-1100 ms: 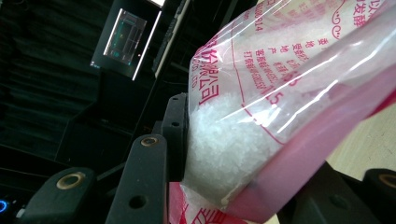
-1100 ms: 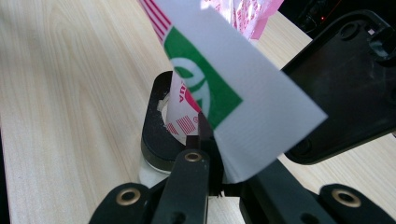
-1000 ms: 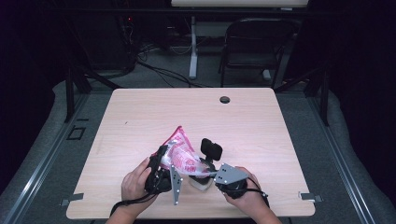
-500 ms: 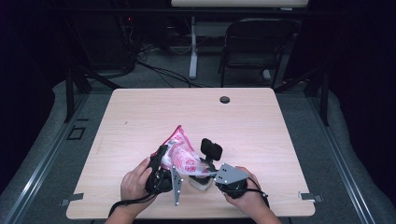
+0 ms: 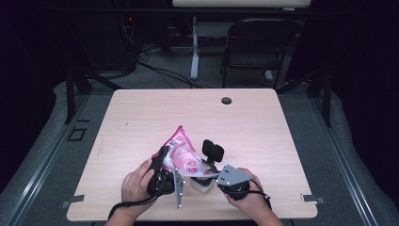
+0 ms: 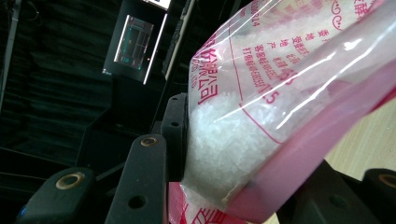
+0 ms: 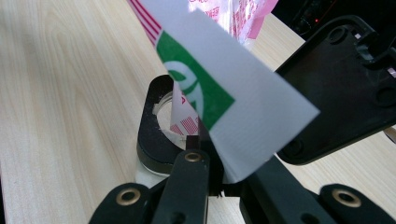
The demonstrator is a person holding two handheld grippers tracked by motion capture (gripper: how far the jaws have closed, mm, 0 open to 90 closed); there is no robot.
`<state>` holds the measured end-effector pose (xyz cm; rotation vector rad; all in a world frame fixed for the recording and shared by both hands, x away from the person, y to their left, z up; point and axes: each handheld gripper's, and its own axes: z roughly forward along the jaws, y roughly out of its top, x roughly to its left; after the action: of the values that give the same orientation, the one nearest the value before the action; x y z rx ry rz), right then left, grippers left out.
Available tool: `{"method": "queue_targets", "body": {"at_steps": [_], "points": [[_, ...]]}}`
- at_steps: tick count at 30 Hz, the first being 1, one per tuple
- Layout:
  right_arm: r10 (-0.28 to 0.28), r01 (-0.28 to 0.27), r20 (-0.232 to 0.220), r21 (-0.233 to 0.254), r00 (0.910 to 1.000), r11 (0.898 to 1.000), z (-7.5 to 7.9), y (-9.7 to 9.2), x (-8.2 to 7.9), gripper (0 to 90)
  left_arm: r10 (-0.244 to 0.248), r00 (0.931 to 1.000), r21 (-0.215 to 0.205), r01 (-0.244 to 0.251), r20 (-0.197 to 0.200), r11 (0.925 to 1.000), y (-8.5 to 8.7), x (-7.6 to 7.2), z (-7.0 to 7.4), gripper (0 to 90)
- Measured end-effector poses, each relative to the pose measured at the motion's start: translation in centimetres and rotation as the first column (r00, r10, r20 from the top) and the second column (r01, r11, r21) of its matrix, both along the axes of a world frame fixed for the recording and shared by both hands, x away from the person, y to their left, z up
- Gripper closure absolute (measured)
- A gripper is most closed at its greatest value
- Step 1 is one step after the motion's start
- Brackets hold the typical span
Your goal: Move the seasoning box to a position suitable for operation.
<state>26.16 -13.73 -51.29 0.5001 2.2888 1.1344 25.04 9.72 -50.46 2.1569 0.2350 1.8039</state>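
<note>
Near the table's (image 5: 141, 117) front edge, around its middle, the left tool (image 5: 162, 165) is clamped on a pink and clear bag (image 5: 181, 155) of white grains, held tilted above the wood. The right tool (image 7: 205, 154) is clenched on the bag's white and green corner, above a small jar (image 7: 156, 135) with a black rim.

The bag (image 6: 289, 93) is glossy, clear plastic film with pink print, packed with coarse white grains. The table (image 5: 263, 127) has pale, matt wood-grain. Both claws are matt black plastic; the jar (image 7: 154, 135) looks translucent white.
</note>
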Motion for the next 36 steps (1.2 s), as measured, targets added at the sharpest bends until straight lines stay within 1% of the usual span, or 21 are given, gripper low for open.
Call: {"method": "queue_targets", "body": {"at_steps": [4,5,8,13,15,23,27,36], "points": [[0.001,-0.001,0.004,0.001,1.0,1.0,0.01,0.05,-0.09,89.9,0.002,1.0,-0.003,-0.003,-0.001,1.0,0.0,-0.04,-0.03,67.1],[0.0,0.0,0.004,0.0,1.0,1.0,0.0,0.06,-0.11,89.9,0.0,1.0,-0.001,0.0,0.008,1.0,0.0,-0.03,0.01,67.1],[0.001,-0.001,0.006,0.0,1.0,1.0,0.02,0.1,-0.16,89.8,0.0,0.9999,0.001,0.0,0.012,1.0,-0.01,-0.06,0.06,67.1],[-0.001,0.001,0.008,0.001,1.0,1.0,0.05,0.05,-0.16,89.8,0.003,1.0,0.0,-0.003,0.005,1.0,-0.05,-0.15,0.04,67.1],[-0.002,0.002,0.009,0.001,1.0,1.0,0.05,0.05,-0.17,89.8,0.0,0.9999,0.004,0.0,0.013,1.0,-0.04,-0.13,0.09,67.1],[-0.003,0.003,0.013,0.007,0.9999,1.0,0.09,0.06,-0.21,89.8,0.0,0.9998,0.004,0.0,0.019,1.0,-0.03,-0.18,0.14,67.1],[-0.002,0.002,0.014,0.005,0.9999,1.0,0.09,0.09,-0.23,89.8,-0.002,0.9998,0.0,0.002,0.02,1.0,0.02,-0.14,0.17,67.2],[-0.002,0.002,0.014,0.002,0.9999,1.0,0.05,0.12,-0.22,89.7,0.0,0.9999,0.007,0.0,0.017,1.0,0.03,-0.14,0.16,67.1]]}}
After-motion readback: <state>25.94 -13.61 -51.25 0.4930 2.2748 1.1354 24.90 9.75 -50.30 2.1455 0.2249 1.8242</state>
